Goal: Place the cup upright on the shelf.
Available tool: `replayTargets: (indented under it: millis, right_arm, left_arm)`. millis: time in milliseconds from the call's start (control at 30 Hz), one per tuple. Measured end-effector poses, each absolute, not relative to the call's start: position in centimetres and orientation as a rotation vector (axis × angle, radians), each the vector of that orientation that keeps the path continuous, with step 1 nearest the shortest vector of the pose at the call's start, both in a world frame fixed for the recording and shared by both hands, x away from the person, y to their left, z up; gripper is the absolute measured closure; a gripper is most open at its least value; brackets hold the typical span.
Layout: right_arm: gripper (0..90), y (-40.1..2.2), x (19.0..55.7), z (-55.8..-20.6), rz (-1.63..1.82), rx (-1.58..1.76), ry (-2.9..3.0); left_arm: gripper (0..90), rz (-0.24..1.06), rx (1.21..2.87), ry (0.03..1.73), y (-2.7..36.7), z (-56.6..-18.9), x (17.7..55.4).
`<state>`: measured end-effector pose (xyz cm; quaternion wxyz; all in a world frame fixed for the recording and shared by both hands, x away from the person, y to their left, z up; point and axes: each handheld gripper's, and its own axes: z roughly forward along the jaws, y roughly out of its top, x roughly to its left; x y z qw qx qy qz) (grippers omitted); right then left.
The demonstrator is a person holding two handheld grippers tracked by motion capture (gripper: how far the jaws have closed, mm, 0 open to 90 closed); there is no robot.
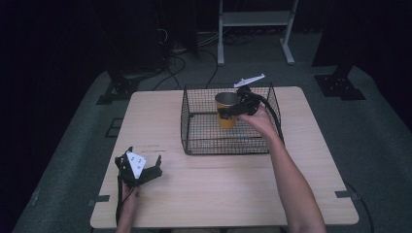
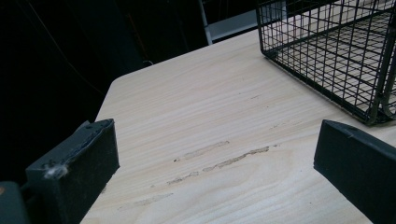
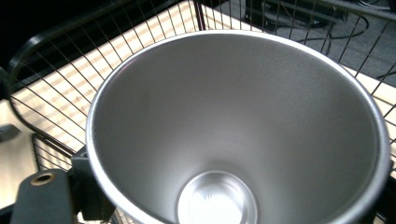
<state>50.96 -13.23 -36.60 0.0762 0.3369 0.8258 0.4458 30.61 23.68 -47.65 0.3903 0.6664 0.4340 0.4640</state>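
Right gripper (image 1: 236, 109) is over the black wire-mesh basket (image 1: 194, 131), its jaws closed narrow on the rim of the orange tumbler with a brushed silver metal lining (image 1: 226, 110). The cup stands upright inside the basket, toward the back, with the basket's far wall just behind it. In the right gripper view the tumbler's inside (image 3: 243, 121) is a smooth matte cone, tapering to a small bright round floor, the rim thin and rolled; one black jaw shows at the lower left against the outer wall.

The basket is a square-gridded cage with thick rounded top rails and an open top, light wood showing through its floor. It sits on the pale wood-grain table (image 1: 233, 194), toward the far side.

Left gripper (image 1: 145, 170) rests near the table's front left corner, well apart from the basket, jaws spread wide with nothing between them. In the left gripper view its blocky dark foam pads (image 2: 77, 172) frame bare tabletop with a few scuff streaks (image 2: 219, 158), and the basket's corner (image 2: 373, 116) stands just ahead at right.
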Motion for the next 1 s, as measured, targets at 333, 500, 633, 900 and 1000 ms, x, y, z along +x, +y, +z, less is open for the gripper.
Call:
replayTargets:
  millis: [333,500,633,900,1000]
  right_arm:
    - [13.6,-12.0,51.8,-37.9,1.211,0.987,2.537]
    - [13.6,-11.5,52.1,-38.6,1.163,0.992,2.564]
    - [13.5,-11.1,52.2,-39.1,1.134,0.999,2.583]
    - [13.5,-10.8,52.4,-40.2,1.056,1.003,2.592]
    - [13.4,-10.8,52.5,-40.3,1.055,0.998,2.592]
  left_arm:
    - [0.0,1.180,1.696,1.101,23.7,-47.6,30.6]
    - [0.0,1.179,1.694,1.101,23.7,-47.7,30.6]
    - [0.0,1.179,1.696,1.100,23.7,-47.6,30.6]
    - [0.0,1.179,1.697,1.100,23.7,-47.6,30.6]
    - [0.0,1.179,1.696,1.100,23.7,-47.6,30.6]
